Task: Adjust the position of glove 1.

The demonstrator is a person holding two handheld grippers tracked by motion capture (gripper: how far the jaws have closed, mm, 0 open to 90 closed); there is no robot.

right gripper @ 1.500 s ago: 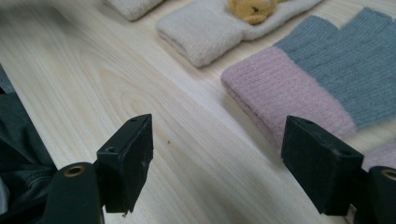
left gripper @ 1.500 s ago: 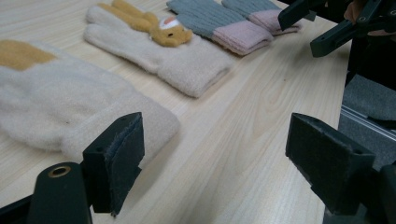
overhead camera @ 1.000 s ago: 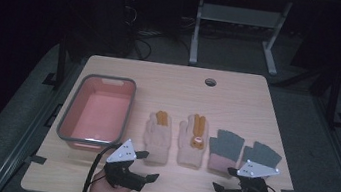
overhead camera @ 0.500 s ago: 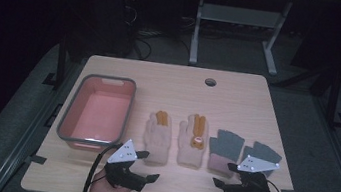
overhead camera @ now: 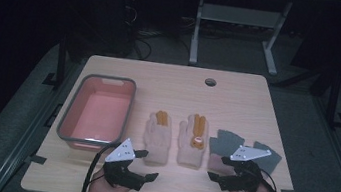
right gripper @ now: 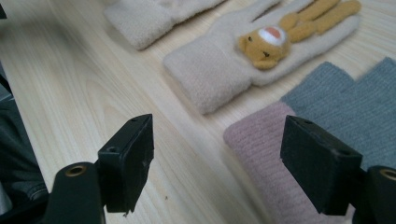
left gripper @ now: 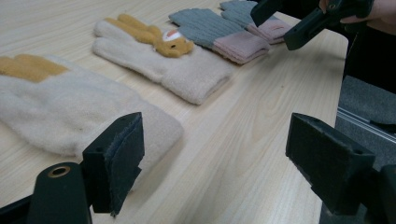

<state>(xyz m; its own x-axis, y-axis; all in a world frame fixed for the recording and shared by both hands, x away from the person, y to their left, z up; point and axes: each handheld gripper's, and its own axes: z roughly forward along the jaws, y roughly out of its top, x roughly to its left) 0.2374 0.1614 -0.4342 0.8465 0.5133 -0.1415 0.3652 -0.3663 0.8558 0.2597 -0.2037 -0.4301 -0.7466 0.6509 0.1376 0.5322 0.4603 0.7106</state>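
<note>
Two cream gloves with orange fingers lie side by side mid-table: a plain one and one with a small bear face. To their right lie two grey gloves with pink cuffs. My left gripper is open just in front of the plain cream glove's cuff. My right gripper is open, low over the nearer grey glove's pink cuff. Neither holds anything.
A grey-rimmed pink bin stands empty at the left of the table. A cable hole sits near the far edge. Bare wood lies along the front edge. The other hand's gripper shows at the top right of the left gripper view.
My right gripper has edged forward and a little left, toward the grey gloves' cuffs. The left gripper and the gloves have stayed where they were.
</note>
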